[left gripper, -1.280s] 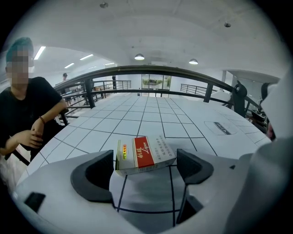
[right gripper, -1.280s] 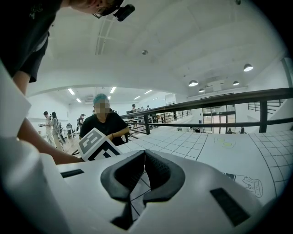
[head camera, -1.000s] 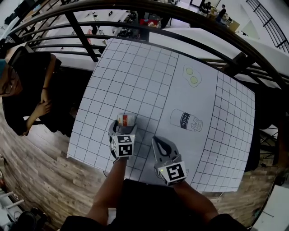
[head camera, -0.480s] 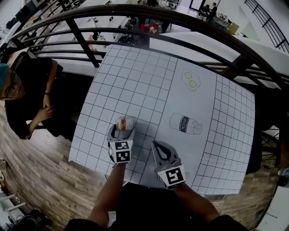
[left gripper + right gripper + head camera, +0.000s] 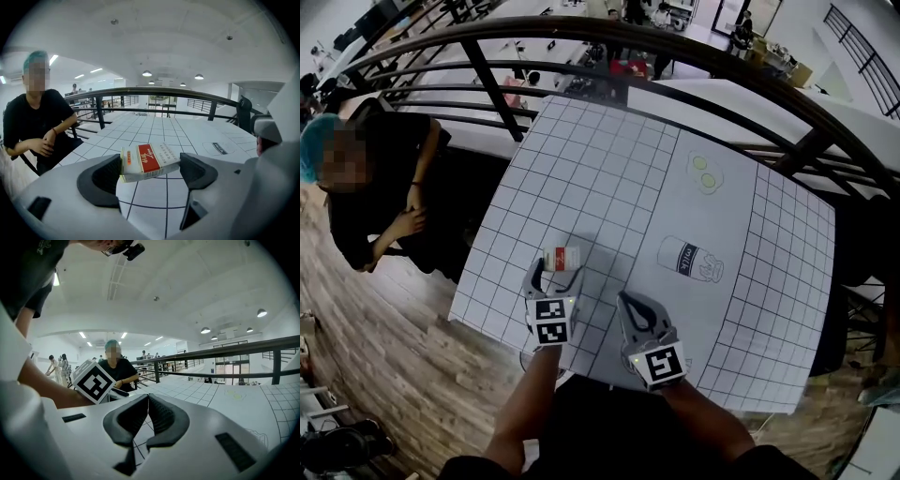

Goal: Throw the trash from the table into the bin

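A small white box with a red label (image 5: 562,256) hangs just above the gridded white table (image 5: 609,178), near its front left part. My left gripper (image 5: 555,272) is shut on it, one pad against each end. In the left gripper view the box (image 5: 149,161) lies crosswise between the jaws of the left gripper (image 5: 150,172), with the table visible underneath. My right gripper (image 5: 623,300) is a little to the right, above the table's near edge, shut and empty. The right gripper (image 5: 148,401) shows its pads pressed together. No bin is in view.
Flat printed pictures lie on the table: a milk carton (image 5: 691,258) and two eggs (image 5: 706,173). A person in black (image 5: 384,187) sits close to the table's left side. A dark curved railing (image 5: 675,56) runs behind the table. Wooden floor (image 5: 403,375) lies below left.
My left gripper has risen with the box, which now hangs off the table. The right gripper has stayed where it was, shut.
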`<state>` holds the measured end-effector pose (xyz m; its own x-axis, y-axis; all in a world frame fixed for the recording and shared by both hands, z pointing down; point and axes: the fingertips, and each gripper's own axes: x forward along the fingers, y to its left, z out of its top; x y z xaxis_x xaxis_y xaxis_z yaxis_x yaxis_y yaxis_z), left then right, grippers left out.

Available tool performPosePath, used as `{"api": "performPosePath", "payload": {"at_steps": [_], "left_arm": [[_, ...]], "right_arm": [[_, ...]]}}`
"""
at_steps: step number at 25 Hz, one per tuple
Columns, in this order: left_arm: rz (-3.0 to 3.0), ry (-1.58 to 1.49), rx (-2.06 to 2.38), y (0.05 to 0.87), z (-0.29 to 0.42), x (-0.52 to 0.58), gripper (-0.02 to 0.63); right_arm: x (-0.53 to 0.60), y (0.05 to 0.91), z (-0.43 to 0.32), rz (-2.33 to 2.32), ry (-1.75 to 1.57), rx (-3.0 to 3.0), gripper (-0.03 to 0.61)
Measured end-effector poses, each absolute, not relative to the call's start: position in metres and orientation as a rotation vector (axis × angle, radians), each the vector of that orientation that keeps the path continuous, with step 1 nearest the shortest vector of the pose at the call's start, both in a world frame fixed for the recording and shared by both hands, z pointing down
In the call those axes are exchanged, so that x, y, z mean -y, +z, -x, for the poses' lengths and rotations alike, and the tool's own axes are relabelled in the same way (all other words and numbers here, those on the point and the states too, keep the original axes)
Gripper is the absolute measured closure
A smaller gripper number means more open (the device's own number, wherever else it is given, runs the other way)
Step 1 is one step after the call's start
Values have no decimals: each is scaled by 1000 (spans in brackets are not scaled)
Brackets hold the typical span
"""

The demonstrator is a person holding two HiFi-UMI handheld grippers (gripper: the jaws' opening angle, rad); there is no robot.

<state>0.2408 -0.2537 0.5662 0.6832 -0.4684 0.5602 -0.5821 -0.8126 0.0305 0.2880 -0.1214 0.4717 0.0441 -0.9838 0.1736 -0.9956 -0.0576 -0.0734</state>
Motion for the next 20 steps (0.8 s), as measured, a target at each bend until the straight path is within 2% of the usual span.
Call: {"api": "performPosePath", "payload": {"at_steps": [10, 20], "left_arm": [[-2722, 669, 980, 510, -208, 226, 198], [-2634, 552, 1175, 474, -144, 192, 198]], "right_arm": [[99, 461, -266, -2124, 221, 2217, 554], [89, 458, -222, -1985, 229, 2367, 554]]}}
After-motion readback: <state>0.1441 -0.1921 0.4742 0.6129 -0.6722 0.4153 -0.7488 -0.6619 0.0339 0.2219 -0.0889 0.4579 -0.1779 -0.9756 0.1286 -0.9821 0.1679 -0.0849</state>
